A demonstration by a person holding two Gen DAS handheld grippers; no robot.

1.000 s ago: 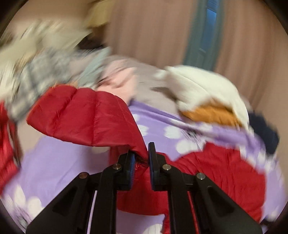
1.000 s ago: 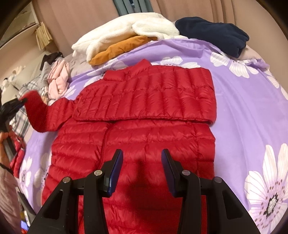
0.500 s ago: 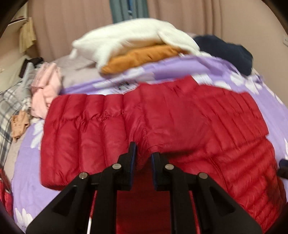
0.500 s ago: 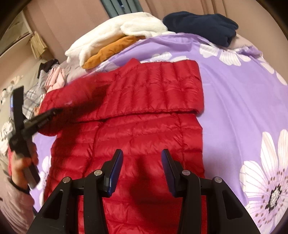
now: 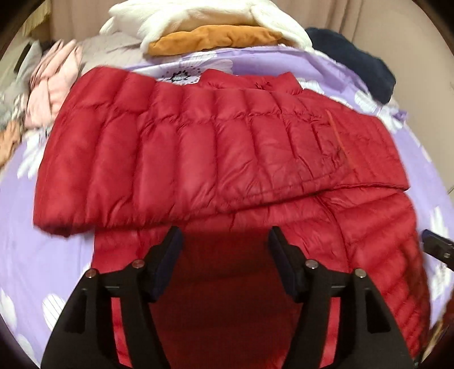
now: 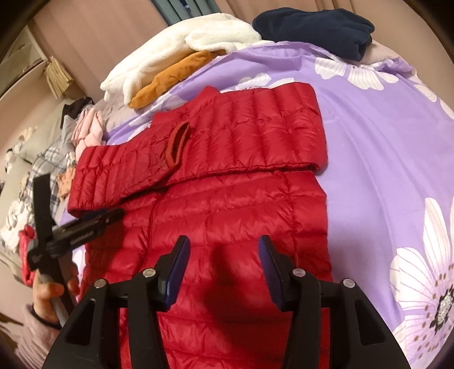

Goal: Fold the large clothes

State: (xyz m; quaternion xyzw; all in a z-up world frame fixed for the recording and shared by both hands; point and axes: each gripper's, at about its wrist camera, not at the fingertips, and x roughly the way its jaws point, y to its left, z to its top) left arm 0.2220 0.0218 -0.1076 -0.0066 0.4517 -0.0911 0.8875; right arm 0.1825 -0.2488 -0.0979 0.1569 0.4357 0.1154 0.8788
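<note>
A red quilted puffer jacket lies flat on a purple flowered bedspread; it also shows in the right wrist view. Both sleeves lie folded across its chest; the left sleeve lies on top. My left gripper is open and empty, just above the jacket below that sleeve; it also shows at the left of the right wrist view. My right gripper is open and empty above the jacket's lower body.
A pile of white fleece and orange cloth sits at the back of the bed. A folded navy garment lies at the back right. Pink and plaid clothes are heaped at the left.
My left gripper carried the left sleeve across the jacket's chest, then opened and let it go. The sleeve now lies flat. My right gripper stayed open above the jacket.
</note>
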